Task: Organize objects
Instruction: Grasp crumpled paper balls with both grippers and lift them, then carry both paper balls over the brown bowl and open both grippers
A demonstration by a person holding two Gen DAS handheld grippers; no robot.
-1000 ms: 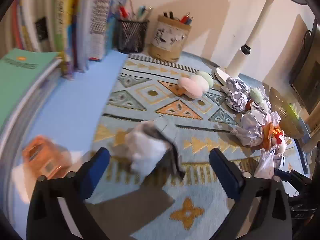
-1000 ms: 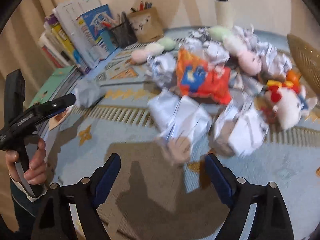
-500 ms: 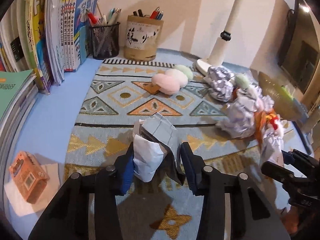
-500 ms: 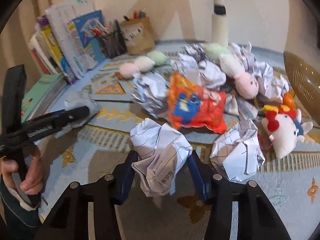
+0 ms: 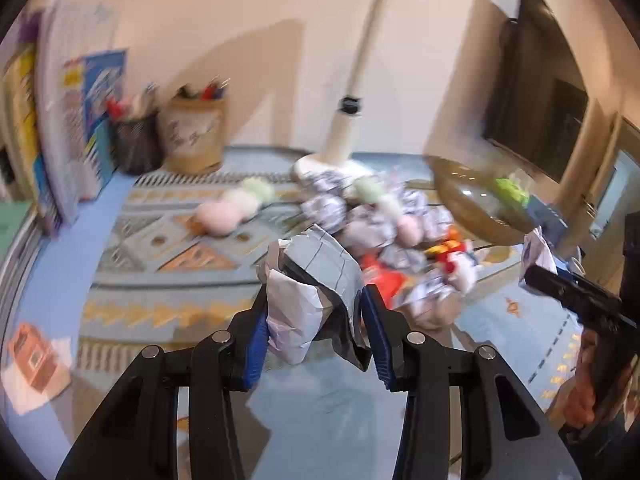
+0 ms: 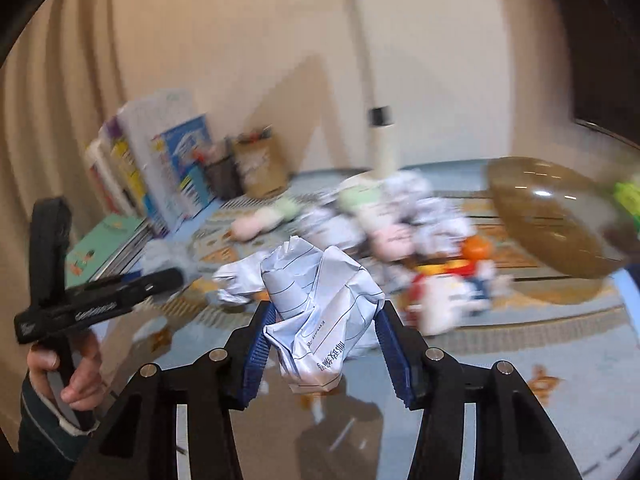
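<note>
**Paper wads in both grippers, basket still ahead**

We had each gripper clamped on a crumpled sheet. The left gripper (image 5: 314, 326) squeezed a grey-and-white paper ball (image 5: 310, 296) between its blue pads, clear of the patterned mat (image 5: 168, 248). The right gripper (image 6: 324, 344) pinched a lined paper ball (image 6: 320, 312) the same way, also lifted off the mat.

We judged the step in hand to be carrying both wads toward the brown basket (image 6: 552, 220) on the right. Done well, that meant holding the squeeze firm, passing above the pile of toys and paper (image 5: 400, 240), and letting go only once over the rim.

Motion blur smeared the background, so we could not tell the toys apart. The basket's inside was mostly hidden, and its far edge was cut off in both views.
</note>
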